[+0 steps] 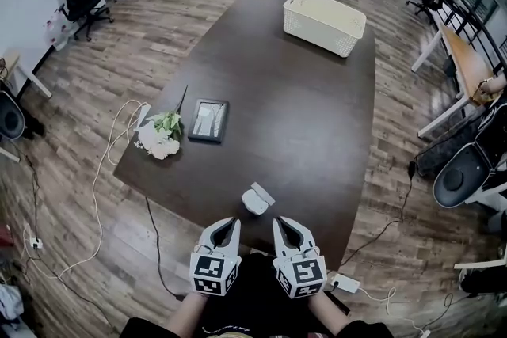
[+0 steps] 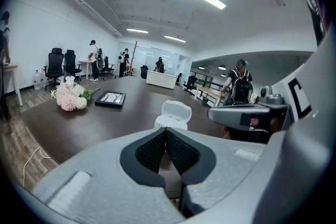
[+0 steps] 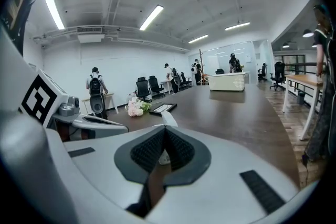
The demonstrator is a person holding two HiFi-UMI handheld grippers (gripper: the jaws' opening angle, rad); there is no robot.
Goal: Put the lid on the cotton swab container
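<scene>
My left claw [image 1: 228,222] and right claw [image 1: 283,222], both pinched closed and empty, hover side by side near the open swab box [image 1: 255,202] on the table [image 1: 293,107].

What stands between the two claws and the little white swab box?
Nothing visible does. The cotton swab container, its lid open, sits at the near edge of the table, just ahead of the left claw and right claw.
</scene>
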